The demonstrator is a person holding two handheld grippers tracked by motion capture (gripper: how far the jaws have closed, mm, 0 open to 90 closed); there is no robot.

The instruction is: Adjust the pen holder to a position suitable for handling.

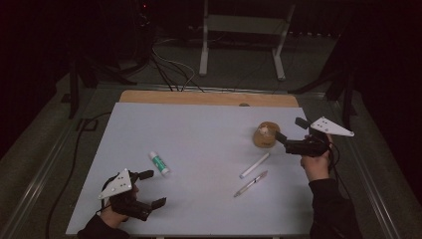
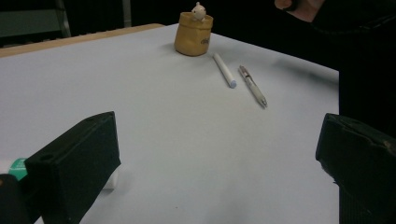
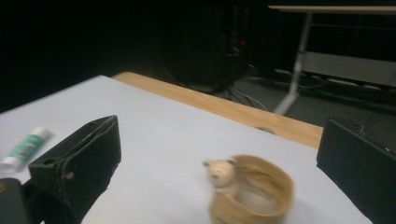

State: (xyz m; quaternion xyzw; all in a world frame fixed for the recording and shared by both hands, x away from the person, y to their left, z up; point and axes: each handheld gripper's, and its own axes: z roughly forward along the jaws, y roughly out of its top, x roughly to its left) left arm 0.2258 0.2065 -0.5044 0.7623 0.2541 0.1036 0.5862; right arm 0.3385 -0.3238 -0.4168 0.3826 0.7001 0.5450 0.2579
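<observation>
Mostly white table (image 1: 199, 129), dark room, wooden edge (image 1: 209, 97).

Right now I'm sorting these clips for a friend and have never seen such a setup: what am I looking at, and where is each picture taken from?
A person sits at a white table and holds a hand-held two-jaw tool in each hand. The high view looks down from above: the left gripper is near the bottom left, the right gripper at the right. The other two pictures come from cameras on those tools, looking out between their own black jaws.

On the table lie a glue stick, a white marker and a pen, and there stands a small tan holder with a little animal figure in it. Both grippers are open and hold nothing; the right gripper points at the holder, close to it.
</observation>
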